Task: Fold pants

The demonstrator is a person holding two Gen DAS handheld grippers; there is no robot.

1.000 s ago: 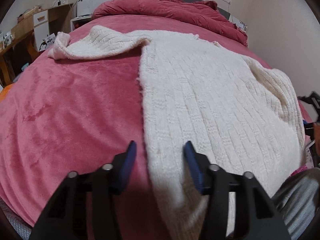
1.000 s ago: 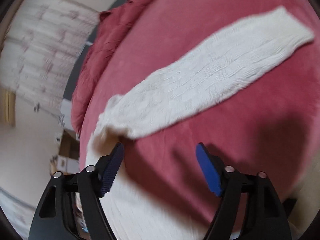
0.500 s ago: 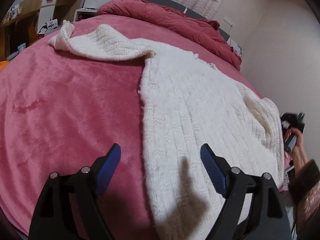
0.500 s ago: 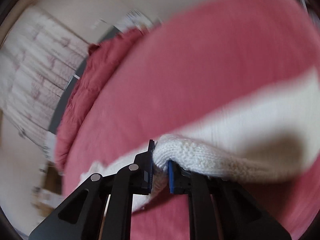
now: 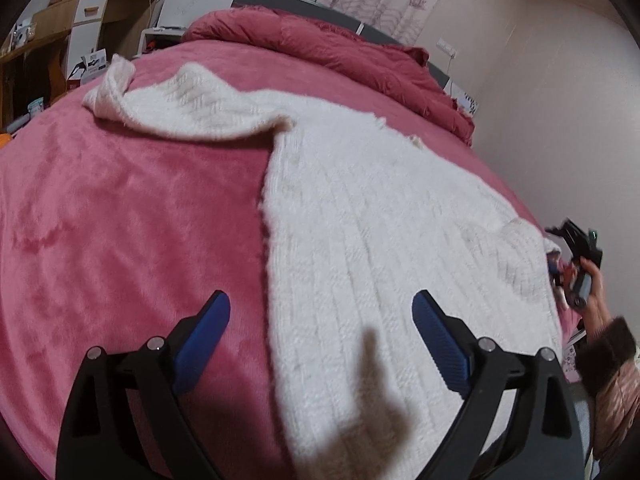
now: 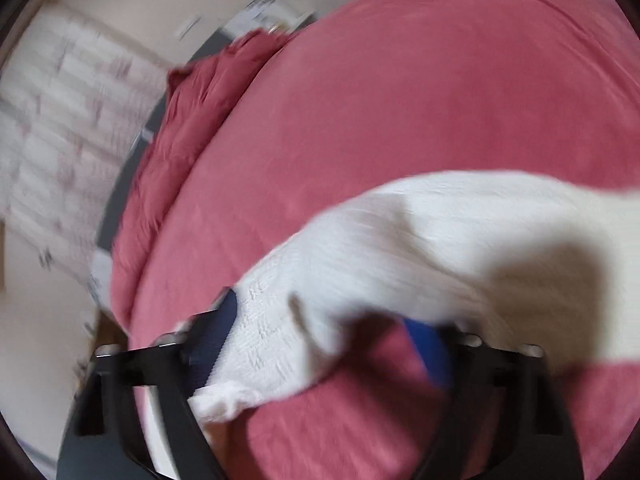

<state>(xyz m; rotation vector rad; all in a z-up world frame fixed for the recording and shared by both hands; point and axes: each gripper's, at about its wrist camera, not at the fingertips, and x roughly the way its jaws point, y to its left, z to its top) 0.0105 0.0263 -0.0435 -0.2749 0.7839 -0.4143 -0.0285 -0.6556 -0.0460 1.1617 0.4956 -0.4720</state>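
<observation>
The cream knit pants (image 5: 360, 208) lie spread on the pink bed cover (image 5: 120, 208), one leg running to the far left and folded over at its end. My left gripper (image 5: 320, 320) is open and empty, hovering over the pants' near left edge. In the right wrist view, which is blurred, the pants (image 6: 420, 240) drape between the jaws of my right gripper (image 6: 336, 336), which stand wide apart; the cloth rests against the left finger (image 6: 216, 340). The right gripper also shows in the left wrist view (image 5: 576, 260), at the pants' right edge.
A bunched red duvet (image 5: 320, 48) lies along the head of the bed. A wooden desk with drawers (image 5: 72, 20) stands at the far left. A wall (image 5: 560, 100) runs close along the bed's right side.
My right gripper was shut on the pants' edge half a second ago and now stands open with the cloth loose between its jaws. My left gripper opened wider over the last second.
</observation>
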